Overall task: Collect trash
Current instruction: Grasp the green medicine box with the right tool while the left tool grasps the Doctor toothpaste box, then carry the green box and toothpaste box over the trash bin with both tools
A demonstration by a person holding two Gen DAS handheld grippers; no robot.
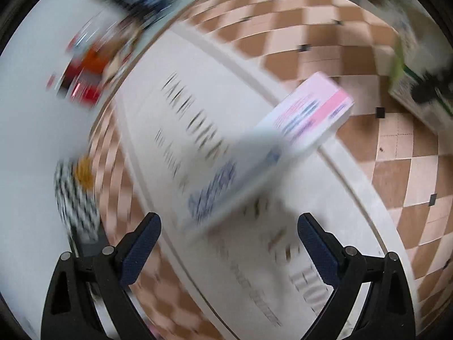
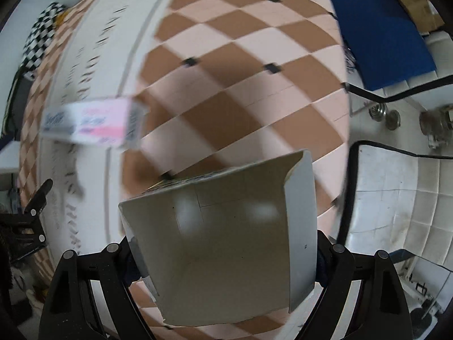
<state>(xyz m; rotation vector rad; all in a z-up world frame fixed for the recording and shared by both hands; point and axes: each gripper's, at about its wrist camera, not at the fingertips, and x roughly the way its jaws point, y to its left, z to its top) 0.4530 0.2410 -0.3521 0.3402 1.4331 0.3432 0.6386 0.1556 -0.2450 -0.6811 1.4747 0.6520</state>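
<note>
My left gripper [image 1: 229, 226] was spread wide with the pink-and-white box [image 1: 271, 144] loose ahead of it, while only the right view showed my right gripper [image 2: 223, 249] clamping a flattened carton [image 2: 226, 235].

Home interior: checkered tile floor [image 2: 240, 65], printed white mat [image 1: 226, 170], white tiled wet corner with metal valves [image 2: 436, 121].

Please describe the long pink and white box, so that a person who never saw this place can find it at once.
Look at the brown and beige checkered floor, then the white mat with dark lettering on it. The long box shows over the mat's edge, ahead of the open left gripper. Only it has a pink band and blue print.
</note>
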